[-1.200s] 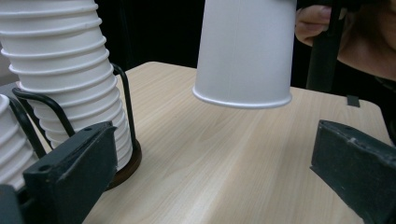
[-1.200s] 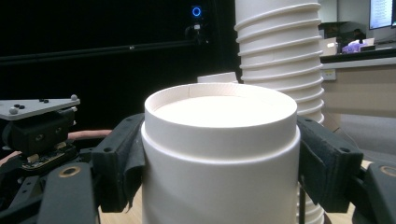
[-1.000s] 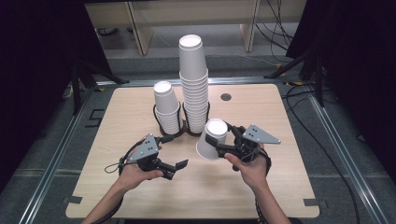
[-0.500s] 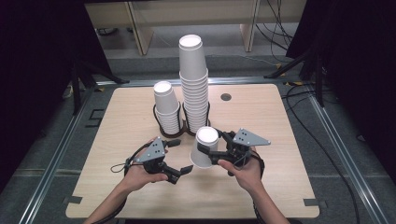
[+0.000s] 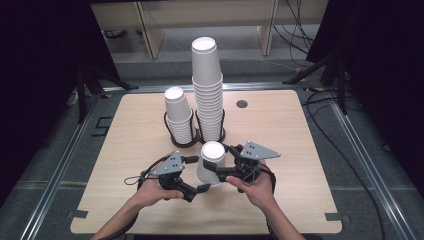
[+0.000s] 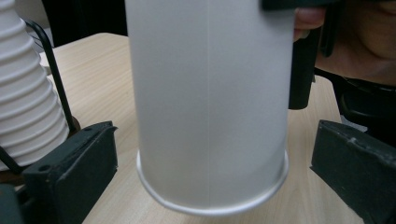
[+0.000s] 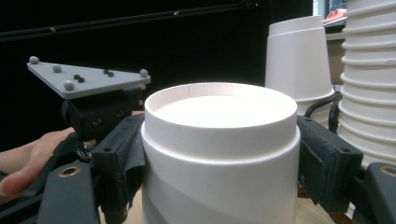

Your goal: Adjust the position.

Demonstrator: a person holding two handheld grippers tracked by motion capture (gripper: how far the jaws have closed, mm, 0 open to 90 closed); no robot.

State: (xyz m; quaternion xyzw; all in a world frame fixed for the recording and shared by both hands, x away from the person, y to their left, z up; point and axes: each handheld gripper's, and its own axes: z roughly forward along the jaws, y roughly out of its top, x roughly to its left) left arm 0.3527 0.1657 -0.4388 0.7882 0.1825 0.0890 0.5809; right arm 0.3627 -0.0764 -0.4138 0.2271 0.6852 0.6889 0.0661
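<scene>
High view: white upside-down paper cup

The paper cup is blurred (top cut off) before the left gripper.

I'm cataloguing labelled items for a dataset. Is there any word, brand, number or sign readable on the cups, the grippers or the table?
None: no readable text in any view.
The held paper cup is plain white.
The two cup stacks are unprinted.
The grey plate on the left gripper bears only small knobs and holes, no writing.
The table is bare wood grain.
</scene>
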